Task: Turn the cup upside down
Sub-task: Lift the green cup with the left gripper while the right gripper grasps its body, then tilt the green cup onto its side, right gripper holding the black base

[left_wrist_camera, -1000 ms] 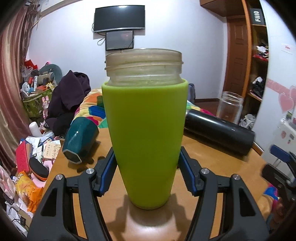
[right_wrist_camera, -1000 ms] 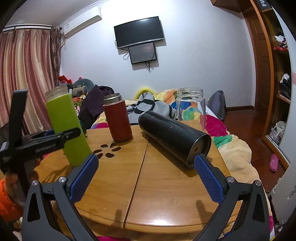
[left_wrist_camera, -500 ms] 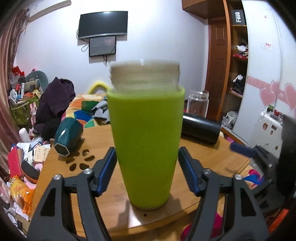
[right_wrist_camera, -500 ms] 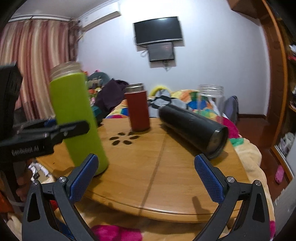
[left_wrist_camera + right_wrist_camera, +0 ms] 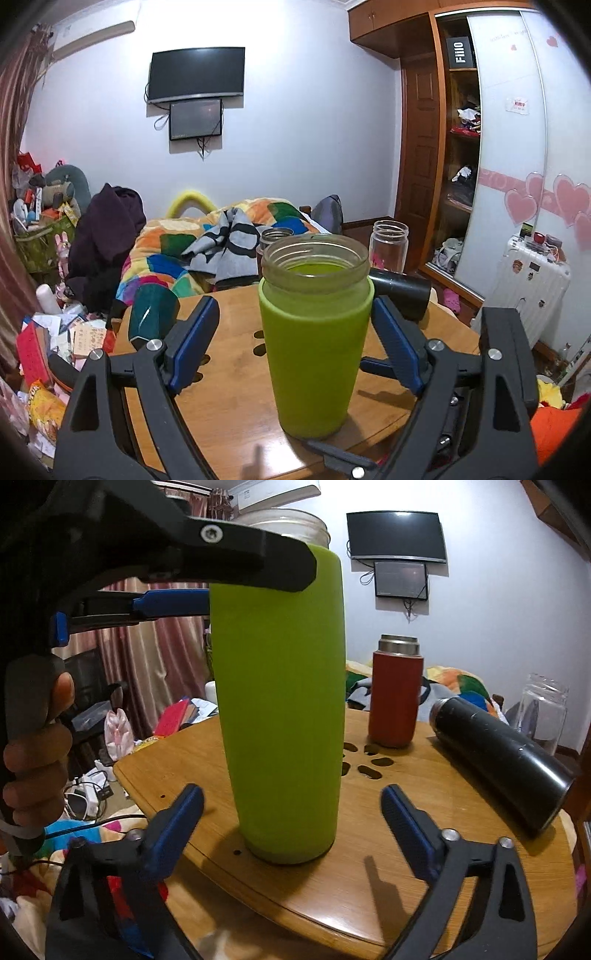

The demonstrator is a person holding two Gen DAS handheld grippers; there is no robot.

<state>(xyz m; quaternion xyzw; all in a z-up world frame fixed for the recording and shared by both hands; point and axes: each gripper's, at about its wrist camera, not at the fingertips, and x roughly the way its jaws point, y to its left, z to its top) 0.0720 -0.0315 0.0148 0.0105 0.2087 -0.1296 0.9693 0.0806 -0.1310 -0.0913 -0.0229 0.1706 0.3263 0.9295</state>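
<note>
We see the green cup [image 5: 314, 350] standing upright near the front edge of the round wooden table [image 5: 424, 878], its clear threaded mouth open to the top, and looking down into it we make out only the green of its sleeve, with no contents we can tell. Our left gripper [image 5: 295, 336] sits around the upper part of the cup with its blue pads spread; the right pad looks close against the sleeve while the left pad stands clear of it, so the tool is apart and not clamped. Our right gripper [image 5: 291, 830] waits low at the cup's base, its jaws wide apart on either side and touching nothing. Behind the cup a red flask [image 5: 395, 698] stands upright near the middle of the table, beside the paw-shaped cutouts [image 5: 364, 762]. A black bottle [image 5: 498, 760] lies on its side toward the right edge, and a clear glass jar [image 5: 543, 712] stands behind it at the far right edge, seemingly holding nothing. A dark teal cup [image 5: 151, 314] lies tipped at the far left edge. Bare tabletop lies in front of and to the right of the green cup, between it and the black bottle.
</note>
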